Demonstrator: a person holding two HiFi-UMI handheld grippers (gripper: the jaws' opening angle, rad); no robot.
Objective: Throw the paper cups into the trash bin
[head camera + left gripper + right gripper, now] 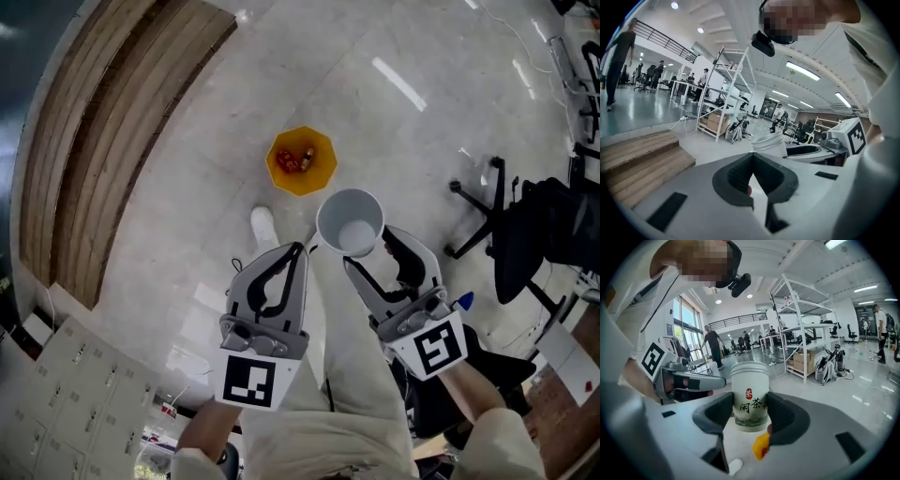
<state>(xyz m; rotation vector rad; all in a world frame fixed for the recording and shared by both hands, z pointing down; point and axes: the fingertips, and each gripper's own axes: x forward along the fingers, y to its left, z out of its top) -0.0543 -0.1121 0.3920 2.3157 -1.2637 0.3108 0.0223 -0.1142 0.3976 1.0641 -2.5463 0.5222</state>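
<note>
While the right gripper (367, 247) is clamped on a white paper cup (351, 223), holding it upright between its jaws with the open mouth facing up, the left gripper (298, 248) just to its left has its jaws pinched together on nothing. The yellow trash bin (323, 155) sits on the floor (403, 141) out ahead of both grippers' tips, well clear of the cup, with some red stuff (294, 161) inside.
</note>
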